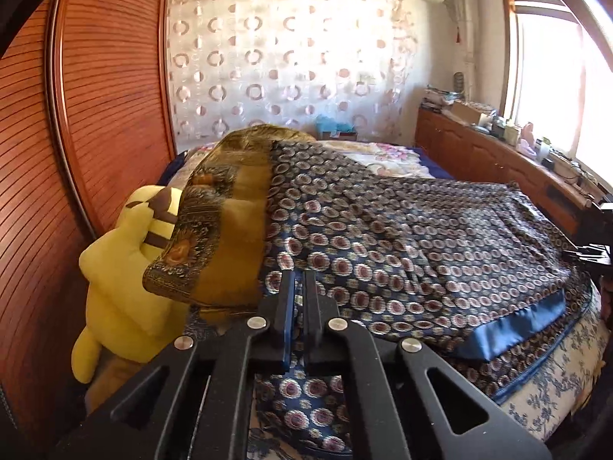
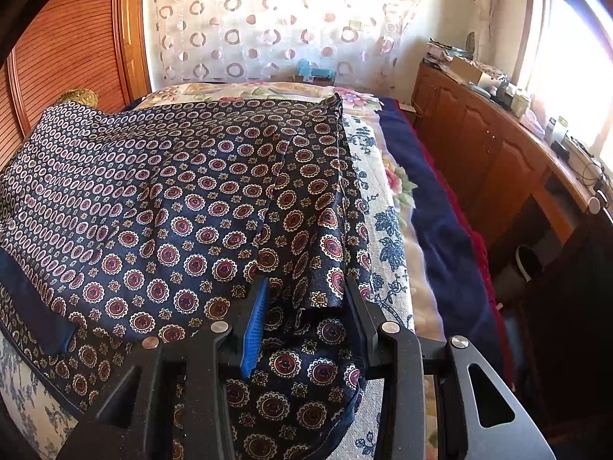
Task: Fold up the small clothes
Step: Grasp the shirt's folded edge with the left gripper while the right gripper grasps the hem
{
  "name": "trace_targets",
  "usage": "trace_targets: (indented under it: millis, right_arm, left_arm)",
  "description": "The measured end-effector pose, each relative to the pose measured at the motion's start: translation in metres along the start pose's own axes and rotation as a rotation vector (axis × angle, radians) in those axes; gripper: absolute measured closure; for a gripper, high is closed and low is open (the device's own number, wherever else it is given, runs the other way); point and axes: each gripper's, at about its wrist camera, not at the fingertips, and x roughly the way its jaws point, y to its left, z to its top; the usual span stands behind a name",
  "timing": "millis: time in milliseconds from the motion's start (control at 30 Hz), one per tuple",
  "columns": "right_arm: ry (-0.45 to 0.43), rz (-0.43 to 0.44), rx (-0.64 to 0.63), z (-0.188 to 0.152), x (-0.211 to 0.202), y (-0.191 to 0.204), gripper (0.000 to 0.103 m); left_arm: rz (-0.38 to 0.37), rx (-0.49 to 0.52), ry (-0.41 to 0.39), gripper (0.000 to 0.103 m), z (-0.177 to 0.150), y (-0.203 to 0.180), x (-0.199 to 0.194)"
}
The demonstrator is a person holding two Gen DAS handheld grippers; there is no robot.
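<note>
A navy silky garment (image 1: 402,249) printed with red and cream medallions lies spread over the bed, with a plain blue hem at its near right. My left gripper (image 1: 300,280) is shut, its fingertips pinching the garment's near edge beside a gold patterned cloth (image 1: 214,222). In the right wrist view the same garment (image 2: 172,191) covers the left half of the frame, with a folded flap ending near my fingers. My right gripper (image 2: 306,287) stands open, its fingers apart on either side of that flap's corner, and the blue pad on the left finger shows uncovered.
A yellow plush toy (image 1: 122,268) leans against the slatted wooden wardrobe (image 1: 95,115) at the left. The bed has a blue-flowered cover (image 2: 387,230) and a dark blue blanket (image 2: 440,222). A cluttered wooden cabinet (image 2: 479,145) runs along the window side. A patterned curtain hangs behind.
</note>
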Motion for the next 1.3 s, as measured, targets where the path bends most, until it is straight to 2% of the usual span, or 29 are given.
trace_targets:
  millis: [33,67,100,167,267,333,367,433,467,500,567,633,700,733,933,1133,1300]
  right_arm:
    - [0.000,-0.002,0.000,0.000,0.000,-0.001,0.064]
    - [0.000,-0.003,0.001,0.000,0.000,-0.001,0.064]
    - [0.001,-0.002,0.002,0.000,0.000,-0.001,0.064]
    - [0.001,-0.001,0.004,0.001,0.001,-0.001,0.064]
    - [0.001,0.000,0.004,0.001,0.001,-0.002,0.064]
    - [0.001,-0.001,0.004,0.001,0.001,-0.002,0.064]
    - [0.001,-0.001,0.004,0.001,0.001,-0.002,0.064]
    - [0.001,0.000,0.003,0.001,0.001,-0.002,0.064]
    - [0.001,0.001,0.004,0.001,0.001,-0.002,0.064]
    - [0.001,0.002,0.004,0.001,0.001,-0.002,0.064]
    - [-0.001,0.011,0.005,0.001,0.001,-0.004,0.074]
    - [-0.003,0.023,0.015,0.001,0.001,-0.006,0.090]
    - [-0.010,0.080,0.019,0.001,-0.001,-0.008,0.102]
    - [-0.016,0.114,0.020,0.002,-0.002,-0.009,0.102]
    - [-0.100,0.167,0.040,0.008,-0.030,-0.020,0.102]
    - [-0.166,0.173,0.047,-0.003,-0.071,-0.034,0.102]
    - [-0.132,0.125,0.049,-0.018,-0.065,-0.042,0.102]
  left_arm:
    - [0.013,0.001,0.006,0.094,0.000,0.001,0.002]
    - [0.018,0.001,0.013,0.070,0.000,0.002,0.004]
    - [0.002,0.000,0.011,0.055,0.000,0.003,0.007]
    - [-0.003,0.004,0.018,0.047,-0.001,0.004,0.011]
    - [0.039,0.003,0.046,0.047,-0.001,0.007,0.028]
    - [0.038,-0.004,0.059,0.047,0.000,0.011,0.037]
    - [0.037,-0.011,0.063,0.047,0.000,0.013,0.042]
    - [0.018,-0.027,0.077,0.070,0.001,0.018,0.051]
    - [0.003,-0.041,0.085,0.095,0.001,0.020,0.053]
    - [-0.017,-0.052,0.082,0.099,0.001,0.021,0.052]
    - [-0.016,-0.034,0.056,0.100,0.000,0.017,0.044]
    - [-0.017,-0.029,0.040,0.100,0.000,0.012,0.035]
    - [-0.030,-0.026,0.026,0.100,0.000,0.008,0.025]
    - [-0.031,-0.028,0.018,0.100,0.000,0.006,0.021]
    - [-0.081,-0.041,0.002,0.100,-0.001,-0.003,-0.002]
    - [-0.100,-0.059,-0.004,0.100,-0.006,-0.002,-0.022]
    - [-0.066,-0.042,0.047,0.100,-0.022,-0.006,-0.016]
